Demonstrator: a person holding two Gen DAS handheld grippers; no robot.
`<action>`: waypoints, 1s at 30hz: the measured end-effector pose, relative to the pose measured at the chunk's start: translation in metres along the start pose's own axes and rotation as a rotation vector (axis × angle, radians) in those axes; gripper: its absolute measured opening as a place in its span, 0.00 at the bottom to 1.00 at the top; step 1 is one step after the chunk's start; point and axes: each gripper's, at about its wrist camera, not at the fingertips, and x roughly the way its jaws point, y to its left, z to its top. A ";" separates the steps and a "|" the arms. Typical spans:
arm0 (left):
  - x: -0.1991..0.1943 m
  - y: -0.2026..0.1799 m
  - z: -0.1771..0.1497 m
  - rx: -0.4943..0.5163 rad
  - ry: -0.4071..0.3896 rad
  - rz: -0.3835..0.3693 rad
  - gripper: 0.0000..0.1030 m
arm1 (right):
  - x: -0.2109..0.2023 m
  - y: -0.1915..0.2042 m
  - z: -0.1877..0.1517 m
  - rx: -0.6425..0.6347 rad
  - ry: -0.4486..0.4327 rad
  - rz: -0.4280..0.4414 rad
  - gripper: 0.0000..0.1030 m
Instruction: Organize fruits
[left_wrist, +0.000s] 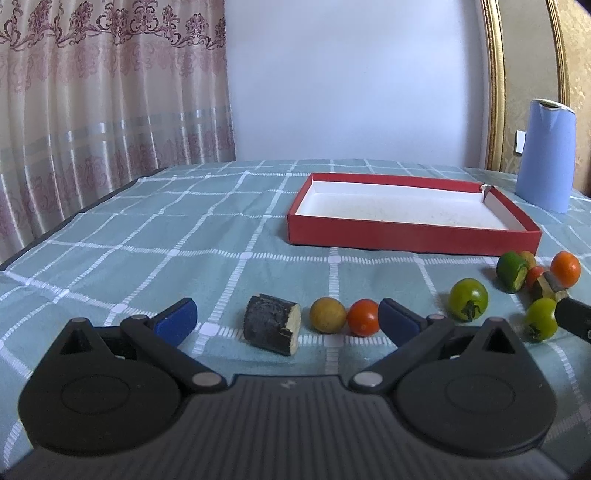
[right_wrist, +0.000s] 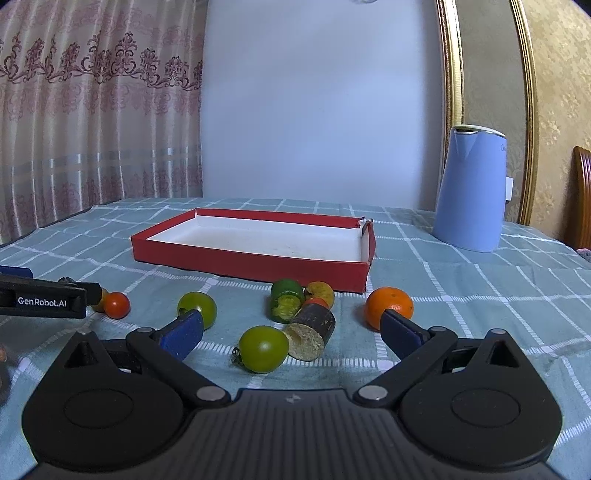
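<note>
An empty red tray (left_wrist: 406, 236) with a white inside lies on the checked cloth; it also shows in the right wrist view (right_wrist: 251, 262). My left gripper (left_wrist: 286, 317) is open, low over a dark sugarcane piece (left_wrist: 271, 324), a yellow fruit (left_wrist: 327, 314) and a red tomato (left_wrist: 364, 317). My right gripper (right_wrist: 291, 328) is open around a green tomato (right_wrist: 264, 349) and a second cane piece (right_wrist: 311, 332). An orange (right_wrist: 388, 304), a cut green fruit (right_wrist: 286, 304) and another green tomato (right_wrist: 197, 306) lie near.
A tall blue jug (right_wrist: 471, 192) stands at the back right of the table, right of the tray. A curtain hangs at the left and a wall at the back. The table's left edge (left_wrist: 74, 218) runs along the curtain.
</note>
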 end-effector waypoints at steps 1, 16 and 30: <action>0.000 0.000 0.000 -0.002 0.001 -0.001 1.00 | 0.000 0.000 0.000 -0.002 0.001 -0.001 0.99; 0.001 0.004 0.000 -0.027 0.010 -0.001 1.00 | 0.001 0.000 0.000 -0.005 -0.002 0.003 0.99; 0.002 0.004 -0.001 -0.033 0.012 0.003 1.00 | 0.000 0.000 -0.003 -0.001 -0.016 0.007 0.99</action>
